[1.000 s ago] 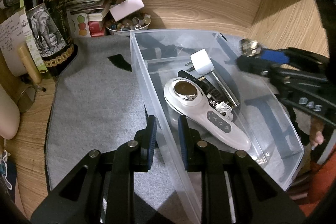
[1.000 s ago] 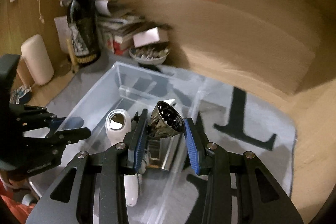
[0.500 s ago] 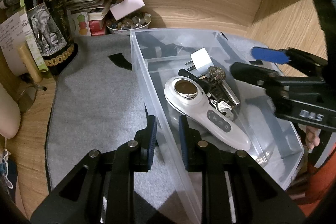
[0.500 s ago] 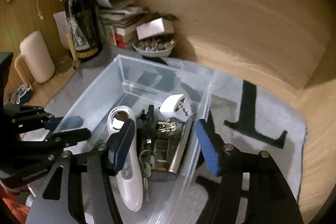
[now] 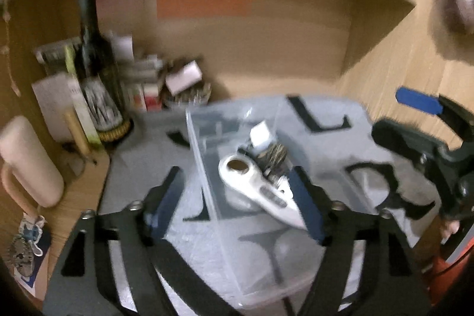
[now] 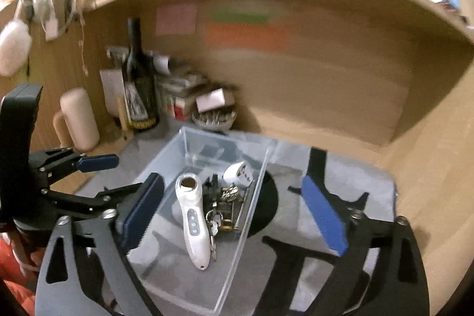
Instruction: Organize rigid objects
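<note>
The clear plastic bin (image 6: 189,230) sits on the grey felt mat, mid-tabletop toward the back edge. Inside lie a glossy white handheld device (image 6: 194,222), long axis front to back, keys, a white plug and a metallic piece. Both the left tool (image 5: 237,197) and right tool (image 6: 234,215) are opening, nothing between the jaws, the bin directly ahead below each.

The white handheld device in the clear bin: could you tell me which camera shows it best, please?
The right wrist view: the white handheld device lies in the clear bin unobstructed, sharp from round head to tip, buttons visible. In the left wrist view it is blurred, its tail hidden behind a finger of the left claw.
</note>
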`<state>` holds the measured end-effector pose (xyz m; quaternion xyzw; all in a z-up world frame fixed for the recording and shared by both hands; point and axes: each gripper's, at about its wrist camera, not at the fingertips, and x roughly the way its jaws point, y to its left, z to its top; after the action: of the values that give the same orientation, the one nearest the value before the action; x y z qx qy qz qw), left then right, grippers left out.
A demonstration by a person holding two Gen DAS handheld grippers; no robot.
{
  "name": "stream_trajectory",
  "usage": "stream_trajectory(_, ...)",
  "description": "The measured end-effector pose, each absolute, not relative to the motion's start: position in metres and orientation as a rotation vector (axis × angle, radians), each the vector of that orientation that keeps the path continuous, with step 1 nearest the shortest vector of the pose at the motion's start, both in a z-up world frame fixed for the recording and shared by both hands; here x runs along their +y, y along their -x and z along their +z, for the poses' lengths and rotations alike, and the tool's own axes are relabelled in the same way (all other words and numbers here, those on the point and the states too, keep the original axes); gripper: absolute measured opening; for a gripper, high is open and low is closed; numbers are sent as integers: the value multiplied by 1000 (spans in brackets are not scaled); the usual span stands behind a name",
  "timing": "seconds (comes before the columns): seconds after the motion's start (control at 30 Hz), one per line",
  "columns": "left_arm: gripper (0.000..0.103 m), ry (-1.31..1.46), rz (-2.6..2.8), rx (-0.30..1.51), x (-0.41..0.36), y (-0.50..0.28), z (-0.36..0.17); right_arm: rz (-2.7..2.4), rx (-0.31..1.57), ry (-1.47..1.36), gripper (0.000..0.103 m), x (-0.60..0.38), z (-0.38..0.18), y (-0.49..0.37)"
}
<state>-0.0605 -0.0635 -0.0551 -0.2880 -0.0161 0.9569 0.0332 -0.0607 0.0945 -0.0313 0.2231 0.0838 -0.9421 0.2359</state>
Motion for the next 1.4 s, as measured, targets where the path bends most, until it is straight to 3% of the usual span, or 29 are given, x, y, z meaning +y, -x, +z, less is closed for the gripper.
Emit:
stream_trajectory(0.1, 97, 693, 3008, -33, -55, 35, -38, -2615, 216, -530, 103, 105, -24, 41)
stream_trajectory(0.27, 103, 504, 3072, -30, -48, 9, -23, -2685, 195, -454, 103, 117, -19, 15)
stream_trajectory(0.6, 103, 346, 3079, -42, -40, -19, -16, -2707, 121, -413, 103, 131, -19, -9)
stream_trajectory(1.4, 103, 332, 3059, -56, -36, -23, -17, -2713, 116, -387, 103, 130, -19, -16)
